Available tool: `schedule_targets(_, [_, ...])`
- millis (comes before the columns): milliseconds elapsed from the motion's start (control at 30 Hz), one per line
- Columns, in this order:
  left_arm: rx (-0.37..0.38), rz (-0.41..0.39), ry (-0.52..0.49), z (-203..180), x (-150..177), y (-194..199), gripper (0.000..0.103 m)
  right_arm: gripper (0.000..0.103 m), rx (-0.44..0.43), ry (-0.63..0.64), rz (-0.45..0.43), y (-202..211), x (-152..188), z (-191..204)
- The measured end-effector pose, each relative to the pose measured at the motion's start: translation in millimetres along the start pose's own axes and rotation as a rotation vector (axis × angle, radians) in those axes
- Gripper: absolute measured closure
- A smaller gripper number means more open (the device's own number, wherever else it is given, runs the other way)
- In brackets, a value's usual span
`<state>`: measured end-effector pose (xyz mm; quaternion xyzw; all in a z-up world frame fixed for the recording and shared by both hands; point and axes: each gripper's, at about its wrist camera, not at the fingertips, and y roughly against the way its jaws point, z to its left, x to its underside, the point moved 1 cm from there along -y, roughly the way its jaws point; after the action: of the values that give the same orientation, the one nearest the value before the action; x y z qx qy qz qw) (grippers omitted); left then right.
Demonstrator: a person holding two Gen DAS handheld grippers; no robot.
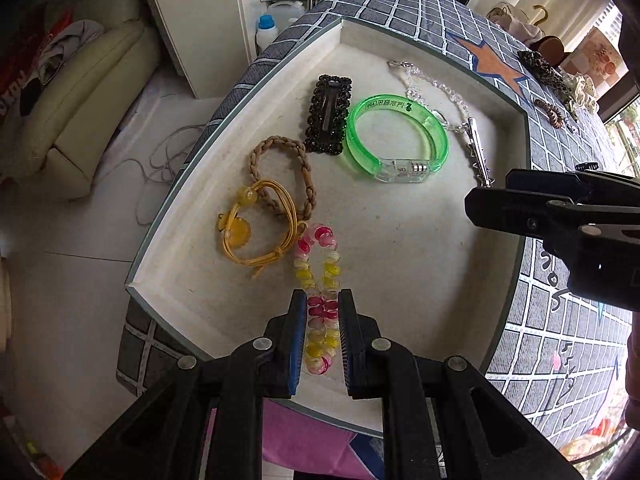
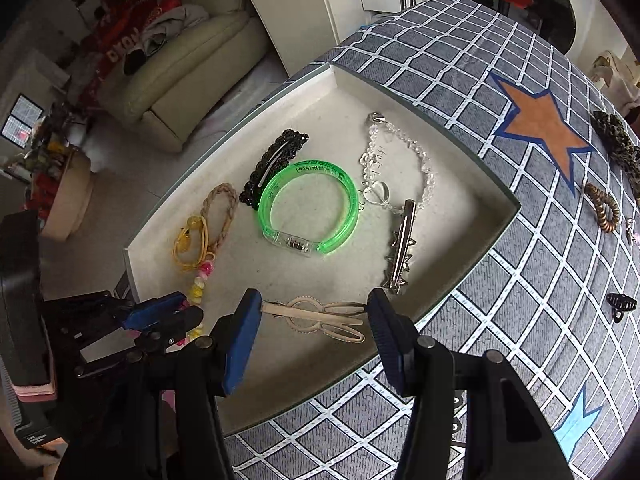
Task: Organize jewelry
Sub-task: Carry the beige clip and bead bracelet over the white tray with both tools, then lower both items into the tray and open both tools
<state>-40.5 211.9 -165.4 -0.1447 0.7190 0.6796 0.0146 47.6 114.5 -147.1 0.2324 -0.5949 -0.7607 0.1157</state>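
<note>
A white felt-lined tray (image 1: 400, 240) holds a green bangle (image 1: 394, 140), a black beaded clip (image 1: 328, 114), a braided brown tie (image 1: 280, 168), a yellow cord tie (image 1: 256, 228), a crystal bracelet (image 2: 404, 152) and a silver spiked clip (image 2: 400, 248). My left gripper (image 1: 323, 308) is shut on a pink-and-yellow spiral hair tie (image 1: 320, 264), which stretches out over the tray's near-left corner. My right gripper (image 2: 314, 300) grips a beige hair clip (image 2: 320, 316) end to end over the tray's near edge. Each gripper shows in the other's view: the right gripper (image 1: 480, 204) and the left gripper (image 2: 180, 308).
The tray sits at the corner of a table with a grey grid cloth (image 2: 520, 280). On the cloth to the right lie a leopard-print clip (image 2: 620, 144), a brown spiral tie (image 2: 604, 208) and a black claw clip (image 2: 620, 304). The floor and a cream sofa (image 2: 192, 68) lie beyond the table's left edge.
</note>
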Motion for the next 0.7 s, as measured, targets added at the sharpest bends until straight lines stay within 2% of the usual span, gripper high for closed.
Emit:
schedule_targets(300, [-0.007,-0.004,-0.007,0,-1,-5,0.080,0.045,0.053,0.004,0.055,-30,-7,2])
schedule_targets(700, [-0.025,-0.009,-0.037,-12,-11,-12,0.080,0.045,0.140,0.012,0.040,-47,-31,-3])
